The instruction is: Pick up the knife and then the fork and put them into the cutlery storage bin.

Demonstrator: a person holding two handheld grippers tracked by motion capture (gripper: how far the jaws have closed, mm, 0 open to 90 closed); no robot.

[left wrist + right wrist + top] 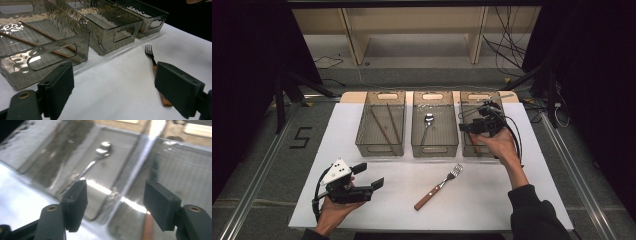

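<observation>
A fork (439, 186) with a wooden handle lies on the white table (492, 200), tines pointing away; the left gripper view has the fork (150, 52) just ahead of the right-hand jaw. My left gripper (369, 176) rests low at the front left, open and empty, aimed toward the bins (113, 82). My right gripper (463, 121) hovers over the right bin (472, 97), open with nothing between its jaws (115, 195). Below it a brown handle (148, 227) lies in that bin; the rest of that item is hidden.
Three translucent grey bins stand in a row at the back. The left bin (379, 145) holds two chopsticks (47, 37). The middle bin (434, 149) holds a spoon (100, 152). Cables and a wooden shelf frame (357, 45) lie beyond the table.
</observation>
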